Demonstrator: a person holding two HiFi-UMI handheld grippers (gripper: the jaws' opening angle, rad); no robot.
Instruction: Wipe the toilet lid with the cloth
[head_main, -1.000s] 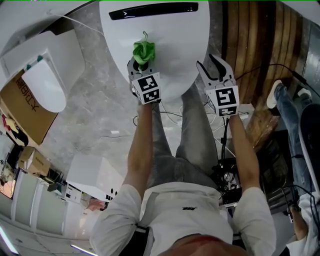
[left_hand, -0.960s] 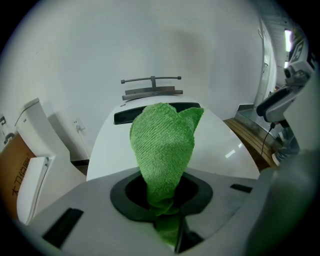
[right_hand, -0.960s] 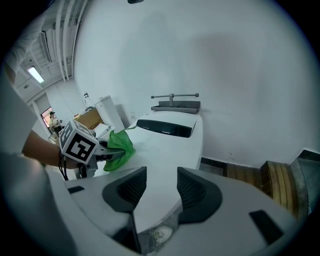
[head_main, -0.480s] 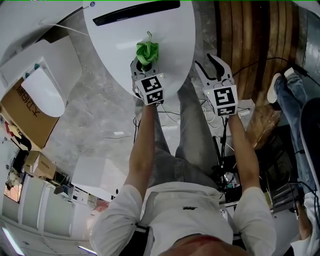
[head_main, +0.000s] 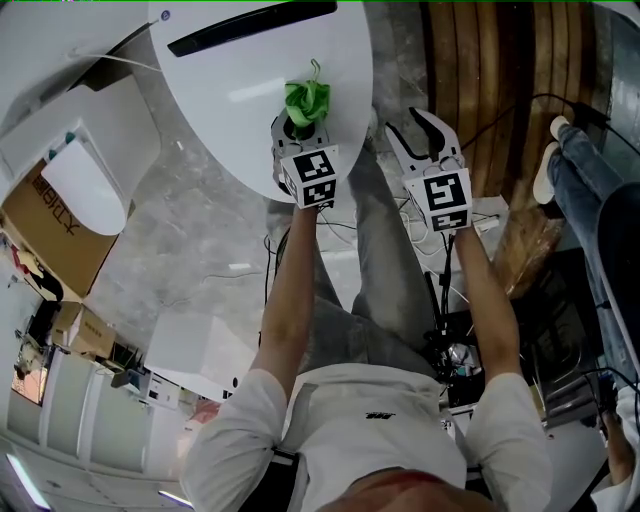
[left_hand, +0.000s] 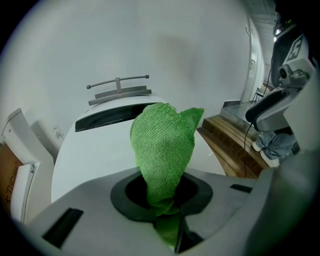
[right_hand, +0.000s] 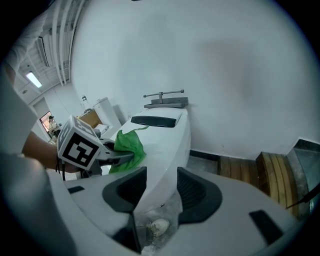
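While left tongs (head_main: 300, 128) clench the cloth (head_main: 307, 100) over the toilet lid (head_main: 230, 110), right tongs (head_main: 418, 135) gape empty

Toilet lid (head_main: 250, 90) is showing plain glossy white, with a black slot (head_main: 250, 27) near its rear edge. Cloth (head_main: 307, 102) is presenting bright green in a fine knitted pattern. Left gripper (head_main: 297, 130) and right gripper (head_main: 422, 135) are showing grey bodies and cubes carrying black-and-white square markers. Floor (head_main: 200, 220) is reading mottled grey. Slats (head_main: 490, 80) are showing dark brown stripes.
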